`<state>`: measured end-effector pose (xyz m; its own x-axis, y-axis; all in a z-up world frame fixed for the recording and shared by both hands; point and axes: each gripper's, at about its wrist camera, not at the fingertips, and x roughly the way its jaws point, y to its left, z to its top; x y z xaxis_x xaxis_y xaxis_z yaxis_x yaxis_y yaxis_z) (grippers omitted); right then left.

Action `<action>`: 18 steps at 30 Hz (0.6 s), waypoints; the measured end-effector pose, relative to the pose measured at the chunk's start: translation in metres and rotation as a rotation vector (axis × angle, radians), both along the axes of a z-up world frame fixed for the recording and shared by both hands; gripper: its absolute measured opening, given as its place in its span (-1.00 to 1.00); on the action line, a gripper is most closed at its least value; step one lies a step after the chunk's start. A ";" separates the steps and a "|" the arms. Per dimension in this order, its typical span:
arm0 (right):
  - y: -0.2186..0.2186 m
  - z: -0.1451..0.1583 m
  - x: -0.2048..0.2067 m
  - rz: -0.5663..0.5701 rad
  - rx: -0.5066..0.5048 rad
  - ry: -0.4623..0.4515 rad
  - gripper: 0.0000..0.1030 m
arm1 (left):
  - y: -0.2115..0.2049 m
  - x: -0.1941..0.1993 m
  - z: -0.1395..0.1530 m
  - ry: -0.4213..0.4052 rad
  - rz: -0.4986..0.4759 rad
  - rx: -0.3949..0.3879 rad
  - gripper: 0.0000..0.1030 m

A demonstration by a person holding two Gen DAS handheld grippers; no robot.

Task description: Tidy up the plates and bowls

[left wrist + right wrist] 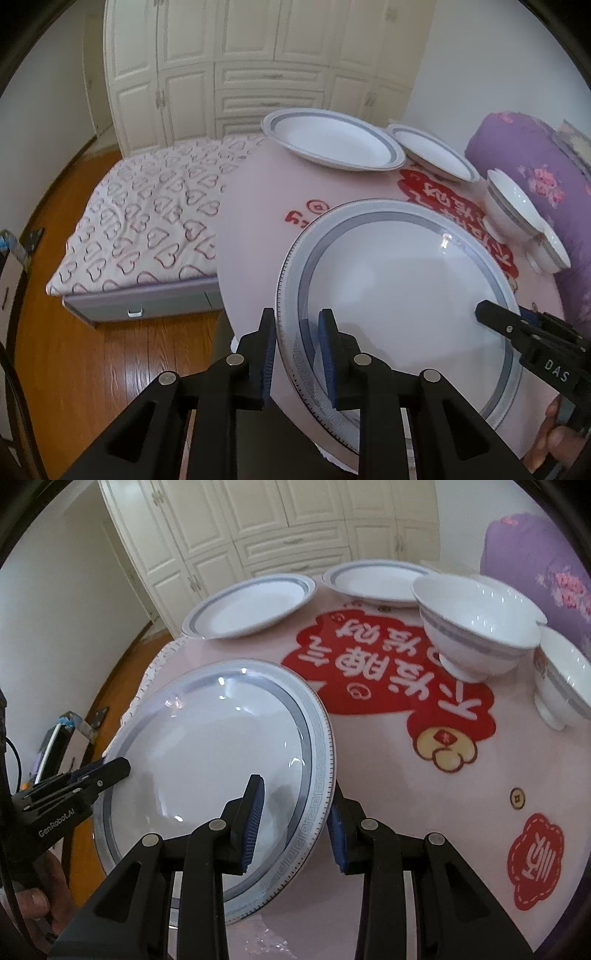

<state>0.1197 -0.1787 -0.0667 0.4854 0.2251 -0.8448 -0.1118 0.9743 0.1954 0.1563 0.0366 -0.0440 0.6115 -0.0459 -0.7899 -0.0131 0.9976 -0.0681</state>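
A large white plate with a grey-blue patterned rim (pixel 402 291) (pixel 207 749) is at the near edge of the pink table. My left gripper (pixel 297 350) is shut on its left rim. My right gripper (pixel 295 819) is shut on its right rim, and it also shows in the left wrist view (pixel 495 317). Two smaller rimmed plates (pixel 332 138) (pixel 434 151) (pixel 251 605) (pixel 373 579) lie side by side at the far edge. Two white footed bowls (pixel 476 624) (pixel 565 679) (pixel 513 206) (pixel 550 247) stand at the right.
The table (pixel 461 794) has a pink cloth with red printed shapes. A bed with a heart-pattern cover (pixel 147 218) is to the left over wooden floor. A purple floral bundle (pixel 535 158) lies beyond the bowls. White cabinets (pixel 240 66) line the back wall.
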 end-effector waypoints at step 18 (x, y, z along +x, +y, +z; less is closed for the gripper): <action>-0.019 0.020 0.018 -0.057 -0.021 -0.069 1.00 | 0.000 0.026 0.015 -0.064 0.071 0.074 0.99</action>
